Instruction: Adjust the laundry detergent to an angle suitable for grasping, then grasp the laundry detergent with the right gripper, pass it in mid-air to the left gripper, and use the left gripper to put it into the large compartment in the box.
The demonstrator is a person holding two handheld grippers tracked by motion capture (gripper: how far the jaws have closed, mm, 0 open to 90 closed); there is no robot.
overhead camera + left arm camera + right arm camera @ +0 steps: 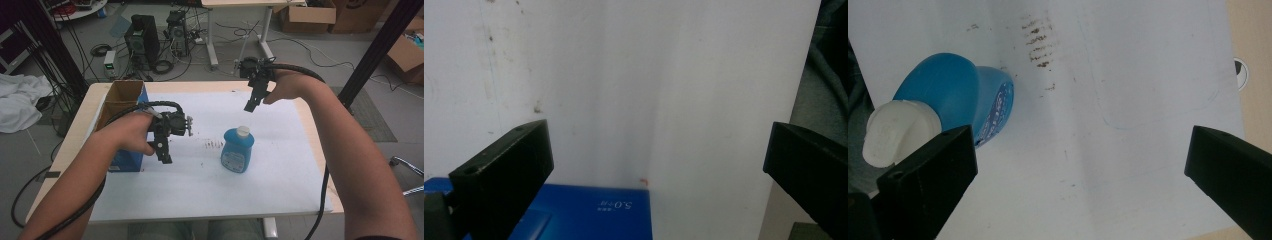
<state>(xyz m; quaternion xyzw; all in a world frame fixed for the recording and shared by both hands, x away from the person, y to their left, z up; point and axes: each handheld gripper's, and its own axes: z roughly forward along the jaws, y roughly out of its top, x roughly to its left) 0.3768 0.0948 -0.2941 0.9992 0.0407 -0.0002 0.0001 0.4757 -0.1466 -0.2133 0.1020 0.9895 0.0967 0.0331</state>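
Approach step: the right gripper [250, 106] hovers above the bottle [237, 150], jaws released like the left gripper's [164, 156]; next, lower them around its cap [898, 130].

The blue box [574, 210] bears small white print reading "5.0", its following letters too small to read.
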